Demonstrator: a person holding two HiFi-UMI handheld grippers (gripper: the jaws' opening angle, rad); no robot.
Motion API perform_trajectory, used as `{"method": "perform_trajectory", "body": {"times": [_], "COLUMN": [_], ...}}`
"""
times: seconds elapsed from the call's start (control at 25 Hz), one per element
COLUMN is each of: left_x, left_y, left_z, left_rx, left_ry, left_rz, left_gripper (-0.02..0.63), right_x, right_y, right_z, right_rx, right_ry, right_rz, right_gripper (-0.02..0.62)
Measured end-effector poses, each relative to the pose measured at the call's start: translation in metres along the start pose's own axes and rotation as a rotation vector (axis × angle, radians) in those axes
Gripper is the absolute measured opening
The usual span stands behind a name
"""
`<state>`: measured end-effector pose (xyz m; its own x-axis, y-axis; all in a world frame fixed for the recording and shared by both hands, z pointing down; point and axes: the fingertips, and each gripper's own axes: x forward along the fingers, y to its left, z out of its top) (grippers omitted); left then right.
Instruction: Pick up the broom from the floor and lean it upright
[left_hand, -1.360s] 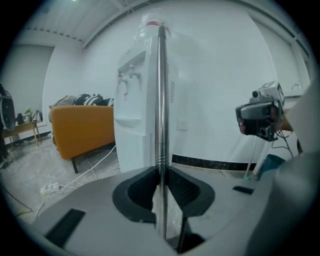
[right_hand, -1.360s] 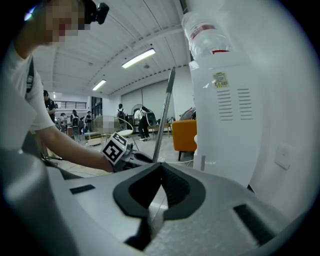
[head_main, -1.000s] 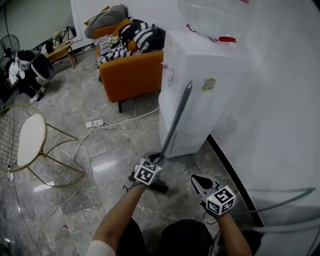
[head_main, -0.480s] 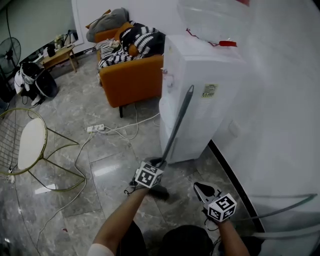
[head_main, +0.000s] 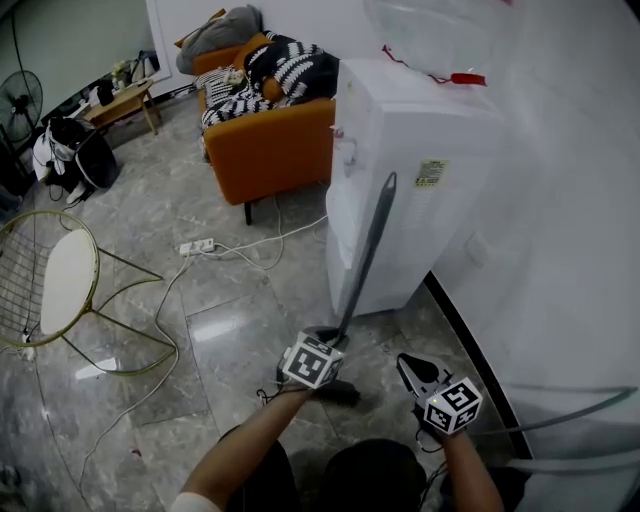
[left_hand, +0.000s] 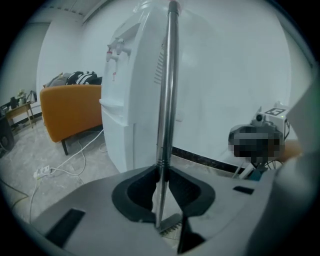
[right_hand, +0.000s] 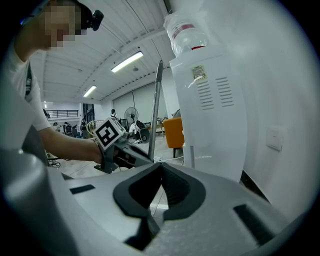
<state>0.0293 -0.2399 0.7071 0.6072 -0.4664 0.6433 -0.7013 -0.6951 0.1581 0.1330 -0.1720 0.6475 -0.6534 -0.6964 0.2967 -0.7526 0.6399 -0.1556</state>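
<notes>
The broom's grey metal handle (head_main: 365, 250) stands nearly upright, its top against the side of the white water dispenser (head_main: 400, 150). My left gripper (head_main: 330, 340) is shut on the lower handle (left_hand: 167, 100), just above the broom head (left_hand: 170, 222), which is dark and low on the floor. In the right gripper view the handle (right_hand: 155, 110) rises behind the left gripper (right_hand: 125, 150). My right gripper (head_main: 410, 365) hovers to the right of the broom, jaws together with nothing in them (right_hand: 161, 167).
A white wall (head_main: 560, 250) with a dark skirting runs along the right. An orange armchair (head_main: 270, 150) with striped cushions stands behind the dispenser. A power strip (head_main: 195, 245) and its cables lie on the marble floor. A gold wire chair (head_main: 60, 280) is at the left.
My left gripper has shifted a little to the right with the broom handle still in it. The right gripper has stayed where it was.
</notes>
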Motion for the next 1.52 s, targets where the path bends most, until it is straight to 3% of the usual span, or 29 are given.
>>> {"method": "perform_trajectory", "body": {"times": [0.24, 0.4, 0.6, 1.52], "left_x": [-0.005, 0.008, 0.039, 0.081], "left_y": [-0.030, -0.037, -0.030, 0.020], "left_z": [-0.004, 0.000, 0.005, 0.023], "left_rx": [-0.081, -0.051, -0.003, -0.076], "left_ry": [0.009, 0.000, -0.022, -0.119], "left_rz": [-0.096, -0.115, -0.072, 0.029], "left_gripper": [0.071, 0.071, 0.071, 0.075], "right_x": [-0.009, -0.011, -0.012, -0.028], "right_y": [-0.004, -0.008, -0.008, -0.035], "right_z": [0.003, 0.003, -0.008, -0.036], "right_rx": [-0.009, 0.002, 0.014, 0.078], "right_ry": [0.006, -0.007, -0.003, -0.008], "right_rz": [-0.006, -0.022, -0.020, -0.063], "right_gripper": [0.000, 0.000, 0.002, 0.002]}}
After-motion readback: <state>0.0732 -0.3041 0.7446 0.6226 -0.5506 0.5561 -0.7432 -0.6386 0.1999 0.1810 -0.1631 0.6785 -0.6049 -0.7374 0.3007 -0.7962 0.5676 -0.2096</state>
